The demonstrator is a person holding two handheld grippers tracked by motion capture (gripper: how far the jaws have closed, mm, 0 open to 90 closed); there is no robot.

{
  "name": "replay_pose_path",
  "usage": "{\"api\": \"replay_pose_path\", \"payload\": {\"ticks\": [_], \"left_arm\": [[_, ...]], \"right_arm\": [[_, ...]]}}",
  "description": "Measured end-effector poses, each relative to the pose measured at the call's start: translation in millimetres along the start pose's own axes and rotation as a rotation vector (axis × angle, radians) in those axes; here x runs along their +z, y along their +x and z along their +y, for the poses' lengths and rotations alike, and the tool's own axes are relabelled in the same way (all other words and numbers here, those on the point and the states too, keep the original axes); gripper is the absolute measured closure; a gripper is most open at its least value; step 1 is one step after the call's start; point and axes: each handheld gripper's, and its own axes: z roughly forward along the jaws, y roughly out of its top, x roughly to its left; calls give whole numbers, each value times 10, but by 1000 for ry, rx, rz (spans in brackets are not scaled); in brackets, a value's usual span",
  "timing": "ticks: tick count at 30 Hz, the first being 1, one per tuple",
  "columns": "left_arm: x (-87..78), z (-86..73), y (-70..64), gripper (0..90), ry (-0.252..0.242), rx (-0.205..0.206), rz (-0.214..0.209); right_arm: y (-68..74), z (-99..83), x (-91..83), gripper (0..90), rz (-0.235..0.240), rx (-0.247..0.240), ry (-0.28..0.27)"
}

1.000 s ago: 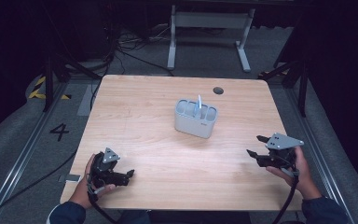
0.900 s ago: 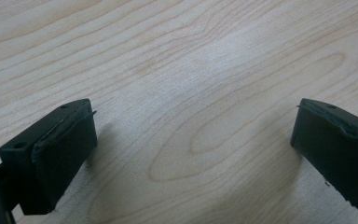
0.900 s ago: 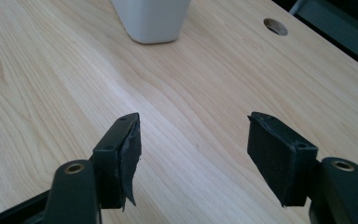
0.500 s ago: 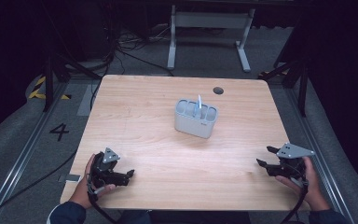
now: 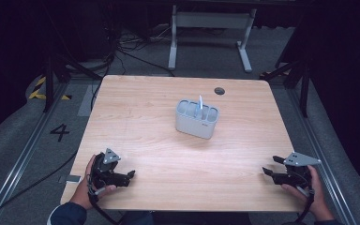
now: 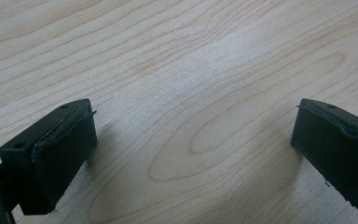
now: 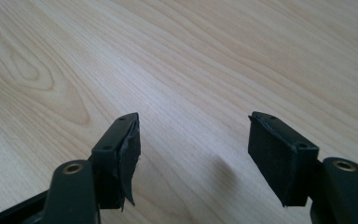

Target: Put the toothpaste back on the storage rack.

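Table: pale wood-grain top, rounded corners, smooth with a faint sheen in both gripper views; a small dark round hole near the far edge.

Caddy: light grey, boxy with rounded corners, matte plastic look, several compartments in a row along the top. It stands upright near the table's middle, slightly toward the far side, well apart from both grippers. A thin white stick rises from one of the middle compartments, tilted a little. A small dark mark sits on the caddy's front wall; too small to read.

Left gripper: black, grey three-cornered plate on top, held at the near left edge, low over the wood. Jaws spread wide, nothing between them; their pads look rubbery with ragged edges.

Right gripper: same build, at the near right corner, jaws parted and empty; one pad's lining is peeling at its edge.

Floor: grey, with a painted "4" left of the table.
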Motion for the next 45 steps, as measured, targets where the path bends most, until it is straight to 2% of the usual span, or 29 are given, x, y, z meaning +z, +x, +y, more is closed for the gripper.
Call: {"api": "replay_pose_path", "payload": {"ticks": [7, 10, 17, 21, 27, 28, 45], "left_arm": [[1, 6, 6, 5, 2, 5, 4], [1, 2, -2, 5, 2, -4, 1], [2, 0, -7, 5, -2, -8, 6], [1, 2, -7, 3, 3, -10, 4], [2, 3, -6, 3, 3, -10, 4], [4, 8, 2, 2, 0, 1, 12], [8, 19, -8, 1, 10, -15, 11]], "right_arm": [[-24, -112, 0, 337, 13, 34, -8], [-27, -119, 2, 327, 13, 42, -9], [-80, -118, 25, 249, 22, 111, 13], [-86, -115, 28, 223, 15, 123, 20], [-90, -114, 29, 216, 15, 125, 22], [-91, -114, 31, 213, 14, 125, 23], [-94, -111, 36, 204, 13, 119, 24]]}}
